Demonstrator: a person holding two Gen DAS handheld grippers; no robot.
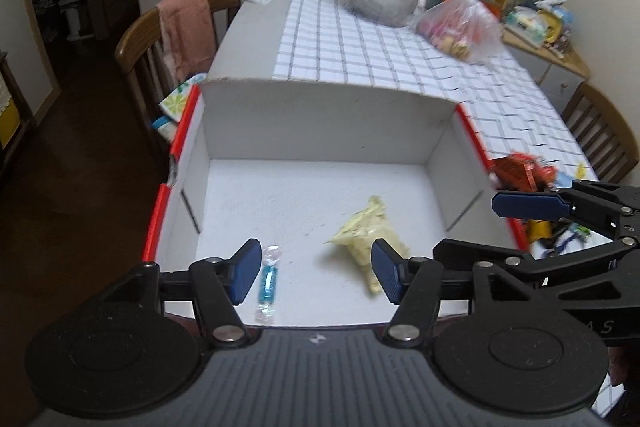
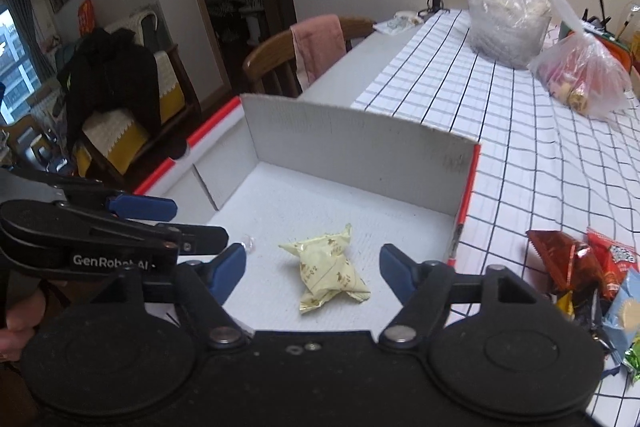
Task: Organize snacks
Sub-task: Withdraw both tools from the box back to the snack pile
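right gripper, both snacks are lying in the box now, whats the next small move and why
Probably swing the right gripper toward the snack pile on the checked cloth beside the box. Its fingers stand open with nothing between them, the pale yellow packet and the blue candy already lie on the box floor, and more packets wait outside.

Both wrist cameras look steeply down from close above into the open white box (image 1: pixel 320 123) (image 2: pixel 352 143), sharing its floor.
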